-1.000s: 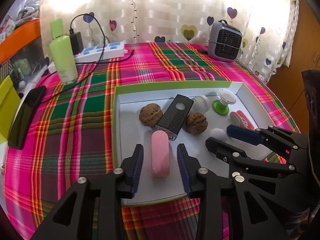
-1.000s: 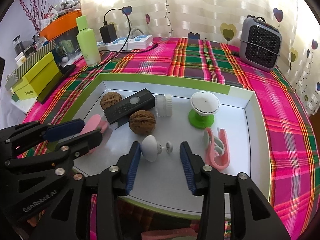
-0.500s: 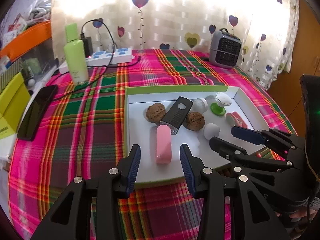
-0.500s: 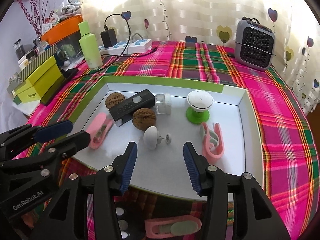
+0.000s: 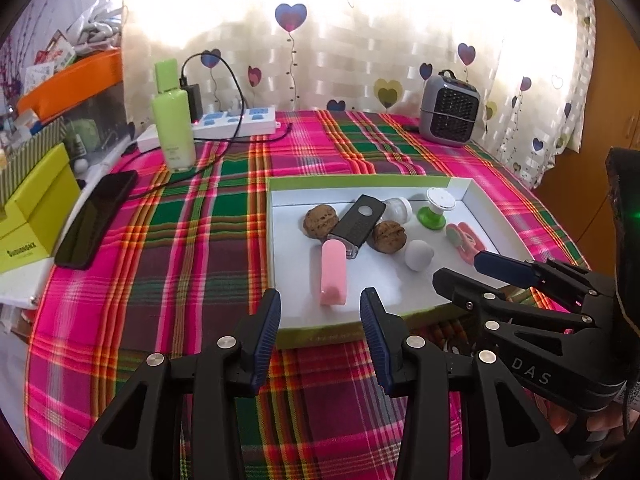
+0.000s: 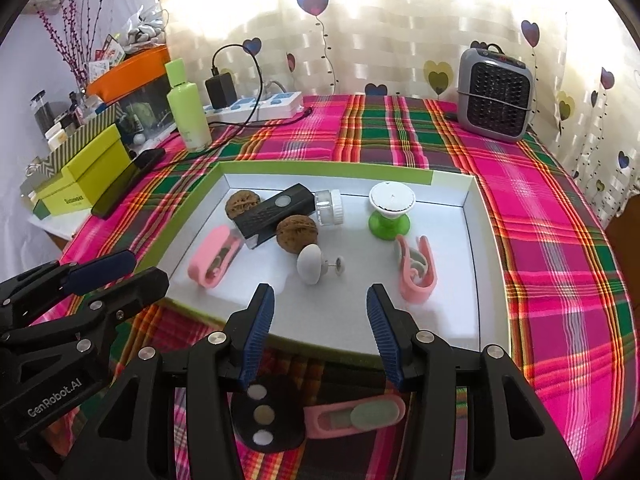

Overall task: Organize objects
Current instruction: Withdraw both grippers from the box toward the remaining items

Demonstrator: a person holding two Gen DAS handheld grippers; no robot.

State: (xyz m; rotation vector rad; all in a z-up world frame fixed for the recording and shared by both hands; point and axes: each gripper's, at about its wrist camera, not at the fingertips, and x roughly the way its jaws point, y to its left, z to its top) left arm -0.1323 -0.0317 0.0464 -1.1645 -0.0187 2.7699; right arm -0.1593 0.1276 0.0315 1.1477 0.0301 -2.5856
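Note:
A white tray with a green rim (image 5: 360,179) (image 6: 320,168) lies on the plaid cloth. In it are a pink clip (image 5: 333,276) (image 6: 214,256), a white knob (image 5: 418,254) (image 6: 310,264), two walnuts (image 6: 298,232), a black remote-like bar (image 6: 276,216), a small jar (image 6: 330,208), a green-footed white stand (image 6: 390,210) and a second pink clip (image 6: 416,270). My left gripper (image 5: 320,328) is open over the tray's near rim, just short of the pink clip. My right gripper (image 6: 320,320) is open too, short of the knob. Nothing lies between either pair of fingers.
In front of the tray, on the cloth, lie a black piece with three discs (image 6: 266,416) and another pink clip (image 6: 356,416). A green bottle (image 5: 172,120), power strip (image 5: 236,122), phone (image 5: 98,218) and yellow-green box (image 5: 34,216) stand left; a grey heater (image 6: 494,96) stands at the back right.
Both grippers drew back toward the tray's near edge and rose a little. The pink clip and the white knob no longer sit between the fingers. Both jaws widened slightly.

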